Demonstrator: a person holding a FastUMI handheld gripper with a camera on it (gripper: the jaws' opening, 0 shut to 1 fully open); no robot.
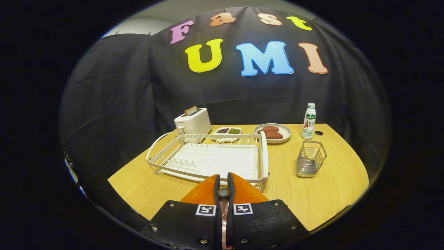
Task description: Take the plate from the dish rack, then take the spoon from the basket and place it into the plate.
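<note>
Wooden table (322,198), white dish rack (208,158) ahead, orange plate (242,192) beneath jaws pinching a spoon (224,193), wire basket (310,158) aside

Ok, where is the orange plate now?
Gripper view: the orange plate lies on the wooden table under the gripper, which is shut on the spoon, just before the white wire dish rack and left of the metal basket.

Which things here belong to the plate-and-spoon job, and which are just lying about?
Job: orange plate; spoon, pinched between the shut fingers at that plate; dish rack; wire basket.

Lying about: toaster; two-part tray; food plate; bottle.
</note>
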